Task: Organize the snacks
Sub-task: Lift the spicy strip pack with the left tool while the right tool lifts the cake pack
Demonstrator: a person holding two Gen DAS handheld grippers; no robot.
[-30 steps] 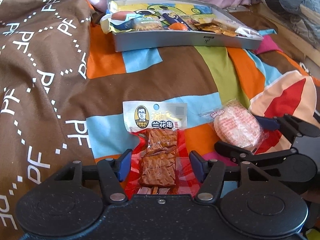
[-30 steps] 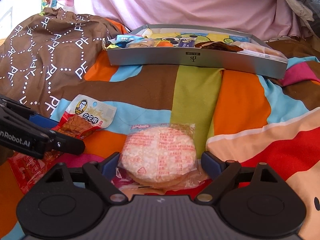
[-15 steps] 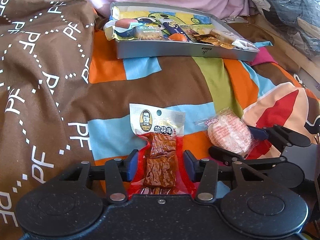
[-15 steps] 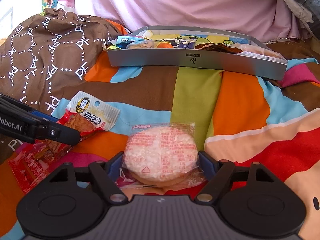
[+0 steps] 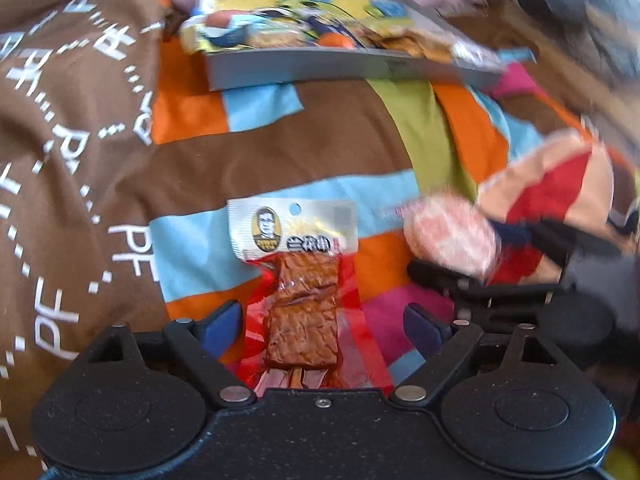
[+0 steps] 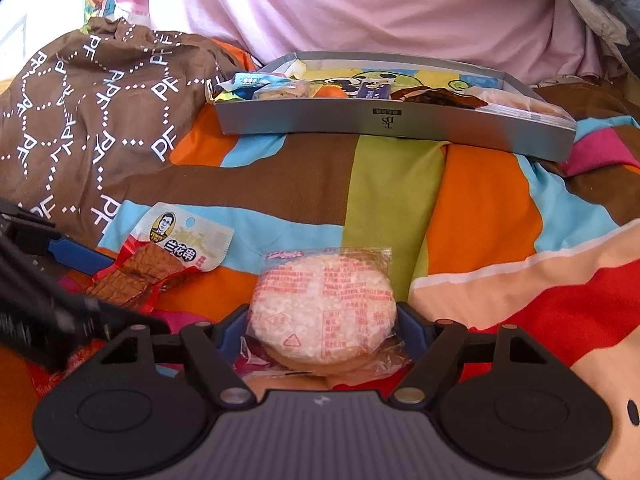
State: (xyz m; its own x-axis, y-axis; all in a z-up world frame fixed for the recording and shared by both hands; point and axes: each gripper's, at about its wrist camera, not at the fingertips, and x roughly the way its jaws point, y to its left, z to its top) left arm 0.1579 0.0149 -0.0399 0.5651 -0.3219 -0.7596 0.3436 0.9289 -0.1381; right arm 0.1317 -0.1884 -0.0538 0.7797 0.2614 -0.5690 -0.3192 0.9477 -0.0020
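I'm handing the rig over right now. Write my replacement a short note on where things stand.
Left hand-held gripper: open, fingers either side of the red tofu-snack packet, no grip visible.
Right hand-held gripper: closed on the round rice cake packet, fingers pressing both edges.
Grey tray: further back on the colourful blanket, already holding several snacks.
Done: some snacks in the tray, rice cake gripped.
Left: carry the rice cake to the tray, grip the tofu packet and move it there too.
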